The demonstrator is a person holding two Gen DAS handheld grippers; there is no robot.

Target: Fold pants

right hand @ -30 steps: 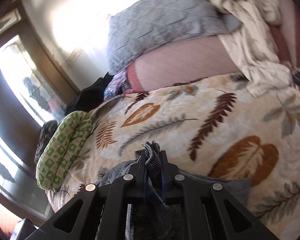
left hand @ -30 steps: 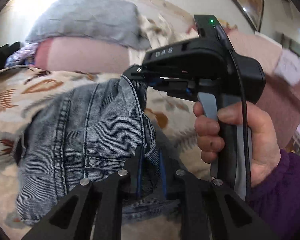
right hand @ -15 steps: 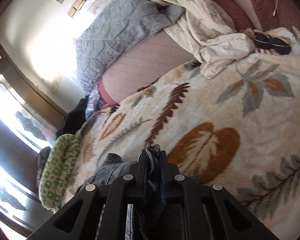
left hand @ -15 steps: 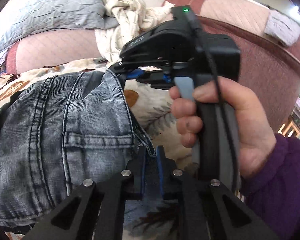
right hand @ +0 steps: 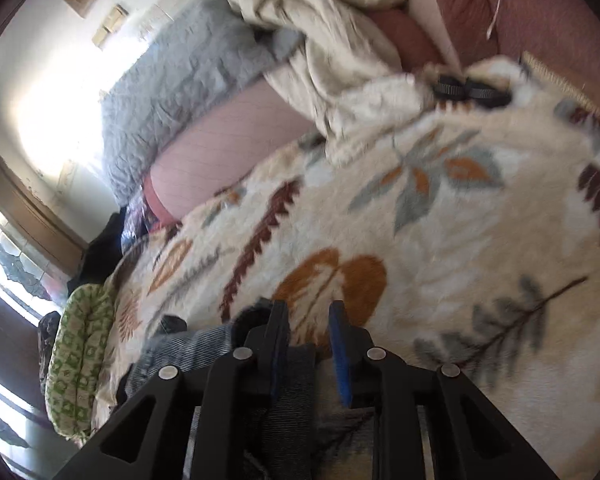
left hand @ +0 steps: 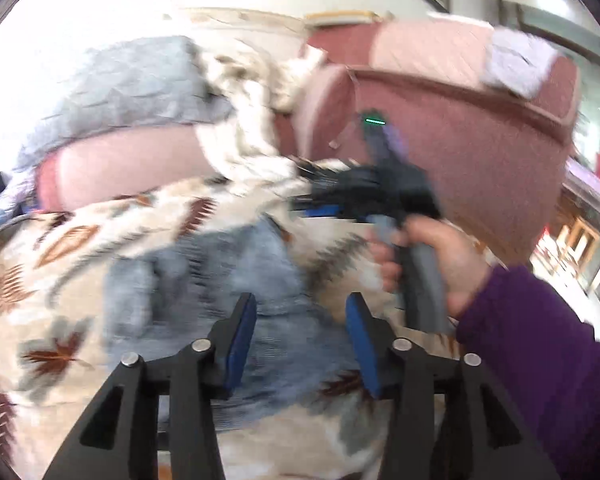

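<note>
The blue denim pants (left hand: 236, 280) lie bunched on the leaf-patterned blanket (left hand: 60, 248), blurred by motion. My left gripper (left hand: 302, 344) is open and empty just above the pants' near edge. The right gripper's body (left hand: 380, 188) shows beyond the pants, held by a hand in a purple sleeve. In the right wrist view my right gripper (right hand: 306, 350) is open, with the pants (right hand: 204, 352) lying under and left of its left finger (right hand: 278, 344), on the blanket (right hand: 420, 240).
A grey quilted pillow (left hand: 132, 84) and cream bedding (right hand: 340, 60) lie at the bed's head. A pink padded headboard (left hand: 460, 120) stands right. A green patterned cushion (right hand: 80, 352) sits at the bed's left edge. Two dark round objects (right hand: 472, 90) lie on the blanket.
Both grippers were shut on the pants' fabric; now both are open and the pants have dropped onto the blanket. Both grippers have pulled back, with motion blur.
</note>
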